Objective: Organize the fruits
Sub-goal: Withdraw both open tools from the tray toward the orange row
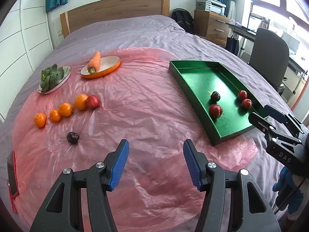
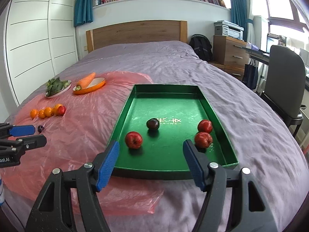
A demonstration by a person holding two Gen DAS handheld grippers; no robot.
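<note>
A green tray (image 2: 212,104) (image 1: 193,65) lies on the bed and holds three red apples (image 2: 133,139) (image 2: 203,139) (image 2: 205,126) and a dark plum (image 2: 152,124). On the pink plastic sheet lie several oranges (image 1: 66,109), a red apple (image 1: 93,101) touching one orange, and a second dark plum (image 1: 73,137). My left gripper (image 1: 156,145) is open and empty above the sheet, right of that plum. My right gripper (image 2: 151,147) is open and empty above the tray's near end.
A carrot (image 1: 94,62) rests on an orange dish (image 1: 112,65). Leafy greens (image 1: 51,77) sit on a plate at the left. A phone (image 1: 12,174) lies at the sheet's left edge. An office chair (image 2: 283,89), drawers and desk stand right of the bed.
</note>
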